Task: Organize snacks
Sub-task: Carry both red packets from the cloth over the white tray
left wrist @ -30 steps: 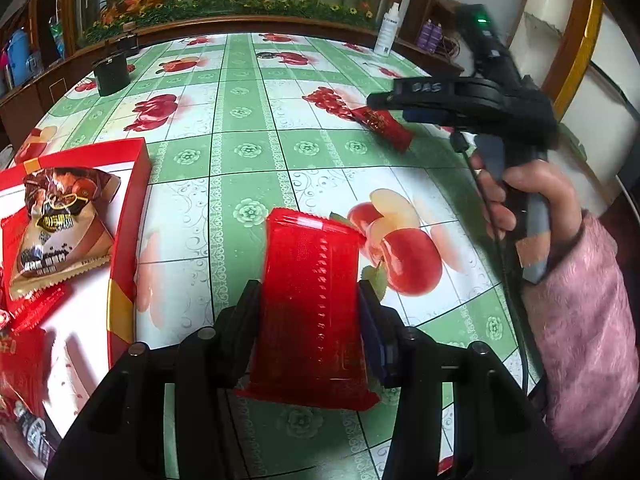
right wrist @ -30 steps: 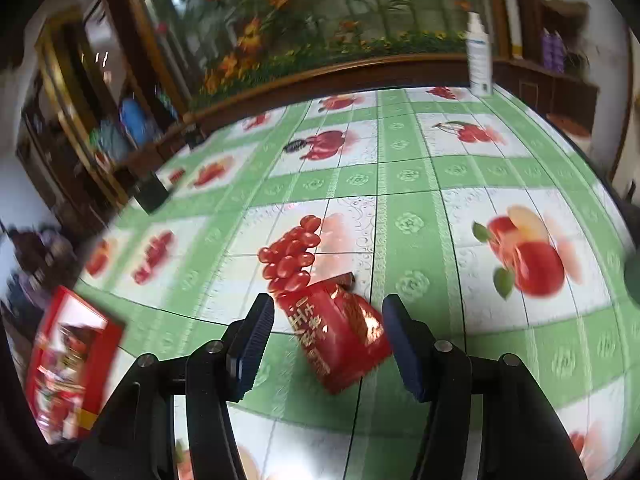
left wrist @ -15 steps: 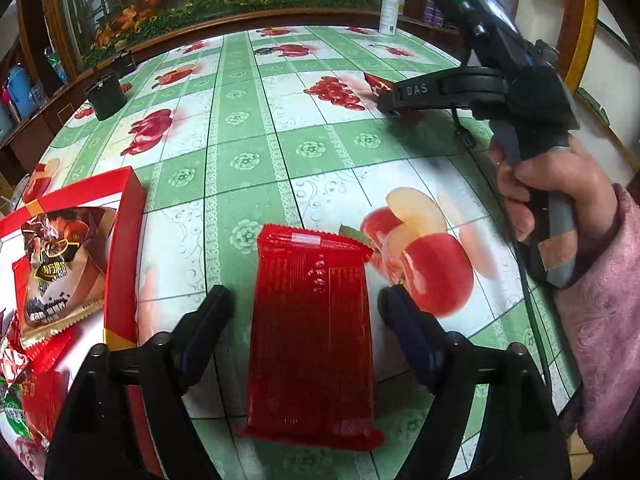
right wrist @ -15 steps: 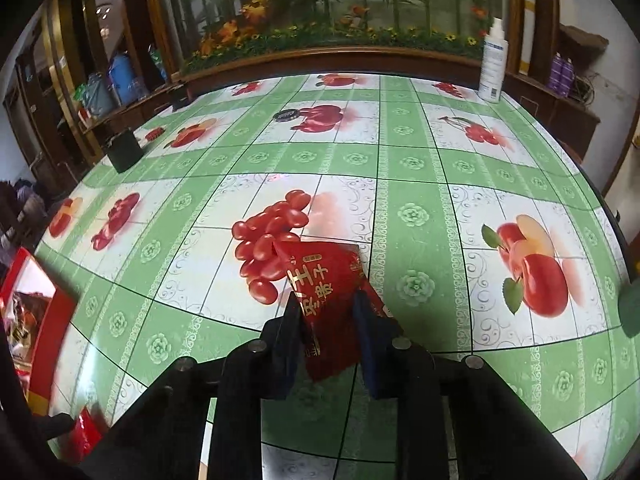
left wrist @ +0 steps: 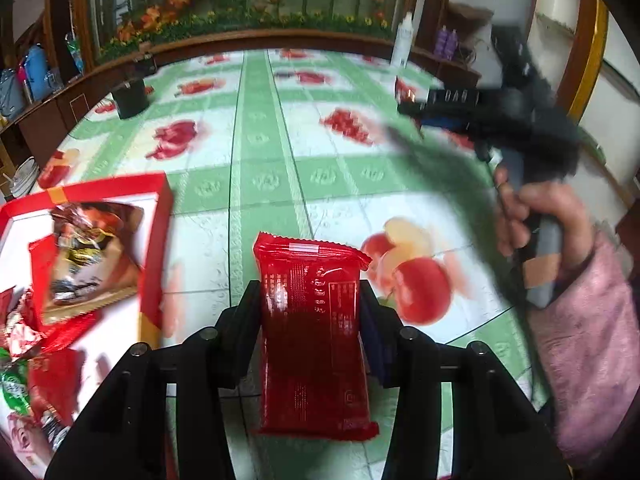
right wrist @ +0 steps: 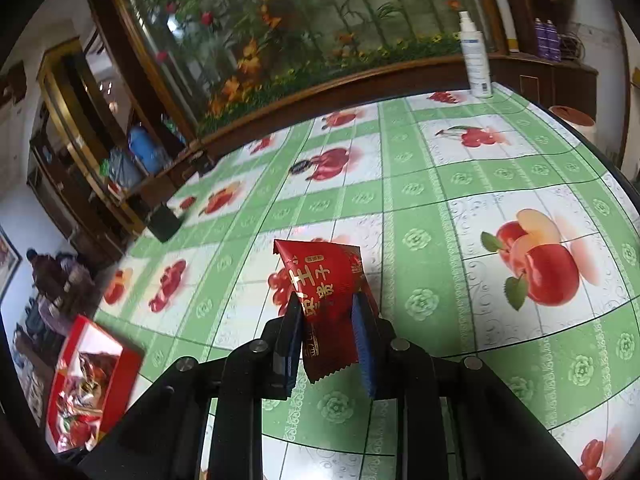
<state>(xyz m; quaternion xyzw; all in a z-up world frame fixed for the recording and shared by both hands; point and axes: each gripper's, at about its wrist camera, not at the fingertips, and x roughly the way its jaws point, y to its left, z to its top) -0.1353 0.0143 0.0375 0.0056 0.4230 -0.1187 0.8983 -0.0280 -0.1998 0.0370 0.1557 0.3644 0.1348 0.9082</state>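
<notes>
Two snack packets are riding in your grippers at once. Your left gripper is closing, its jaws pressing on both long edges of a flat, glossy red rectangular foil packet that is pointing away from you over the green-and-white fruit-print tablecloth. Your right gripper is clamping a smaller dark-red foil sachet with gold characters, which is hanging between the jaws and appears clear of the cloth.

You are working toward the shallow red cardboard box with a white floor, sitting on the table just left of your left gripper. It is already holding a brown-and-gold snack bag and several red and green wrappers, so part of the sorting looks done. Both packets are still waiting to go into it, and I am seeing no other loose snacks on the cloth in these views, though much of the table is lying out of frame.

Reading the writing: the sachet is showing large gold Chinese characters, with 王子 legible. The flat packet is carrying small print too fine to read. Your right gripper's housing is showing letters like "DAS", blurred.
</notes>
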